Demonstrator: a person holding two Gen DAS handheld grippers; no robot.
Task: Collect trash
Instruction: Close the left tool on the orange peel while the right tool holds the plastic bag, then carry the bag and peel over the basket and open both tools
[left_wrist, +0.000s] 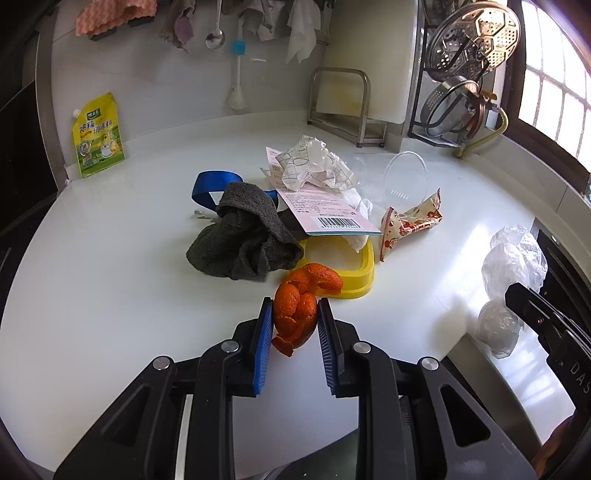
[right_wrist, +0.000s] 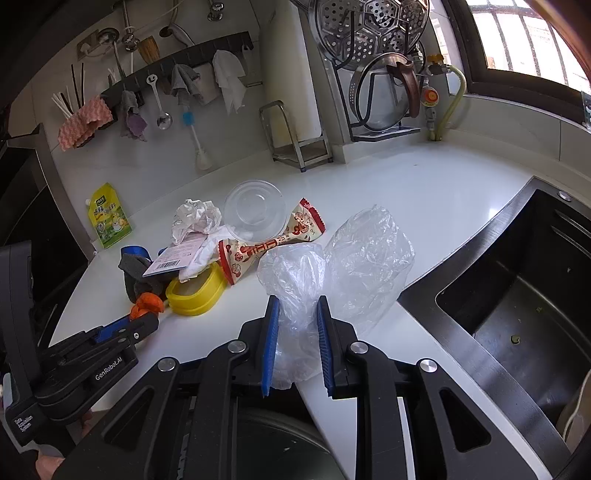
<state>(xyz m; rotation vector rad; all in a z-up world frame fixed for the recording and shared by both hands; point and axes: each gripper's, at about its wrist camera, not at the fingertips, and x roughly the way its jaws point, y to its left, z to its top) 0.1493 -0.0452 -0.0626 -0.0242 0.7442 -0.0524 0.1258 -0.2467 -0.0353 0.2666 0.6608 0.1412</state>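
An orange peel (left_wrist: 297, 314) lies on the white counter (left_wrist: 110, 277) just in front of a yellow dish (left_wrist: 360, 275). My left gripper (left_wrist: 294, 306) is shut on it, both blue pads pressing its sides. Behind it sits a pile: a dark grey cloth (left_wrist: 251, 236), a blue strap (left_wrist: 210, 184), a pink barcode card (left_wrist: 325, 210), crumpled paper (left_wrist: 314, 162), a snack wrapper (left_wrist: 410, 225) and a clear plastic cup (left_wrist: 402, 177). My right gripper (right_wrist: 295, 306) is shut on a clear plastic bag (right_wrist: 365, 254) near the sink edge.
A black sink (right_wrist: 517, 295) opens at the right. A yellow-green pouch (left_wrist: 98, 136) leans on the back wall at the left. A metal stand (left_wrist: 343, 107) and a rack of steamer lids (left_wrist: 469, 74) line the back. Cloths and utensils hang above.
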